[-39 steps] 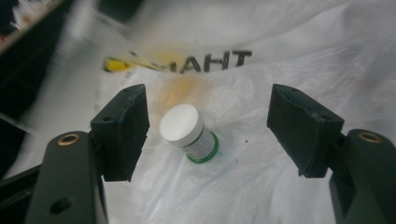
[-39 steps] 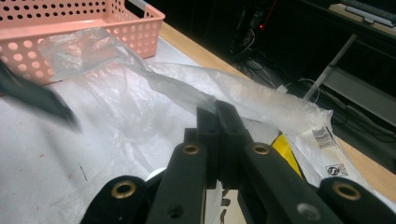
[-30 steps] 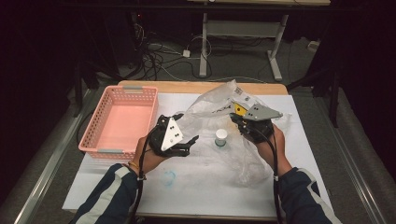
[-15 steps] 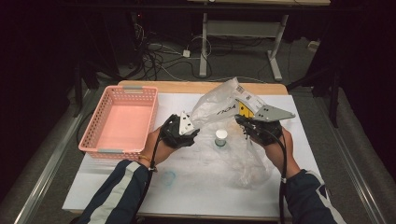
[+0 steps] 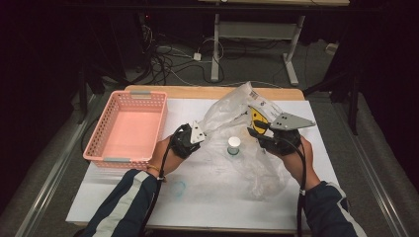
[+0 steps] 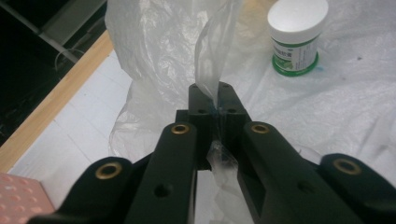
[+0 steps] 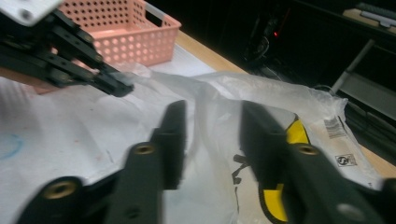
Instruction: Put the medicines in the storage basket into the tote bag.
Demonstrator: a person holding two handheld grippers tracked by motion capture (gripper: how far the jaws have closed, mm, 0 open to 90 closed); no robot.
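Jaws of the left gripper (image 6: 216,100) have just clamped the plastic bag (image 6: 173,51); right gripper (image 7: 210,135) has just been opening.

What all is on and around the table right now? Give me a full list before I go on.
plastic bag: one, clear with a yellow and black print, crumpled at the table's middle, its left edge pinched in the left gripper.
jar: one, white lid and green label, upright by the bag, between the grippers.
basket: one, pink, far left of the table.
table cover: one, white, over the wooden table.
cables: several, dark, on the floor behind.
left gripper: black, shut on the bag's edge.
right gripper: black, jaws apart and just opening, bag film between them.
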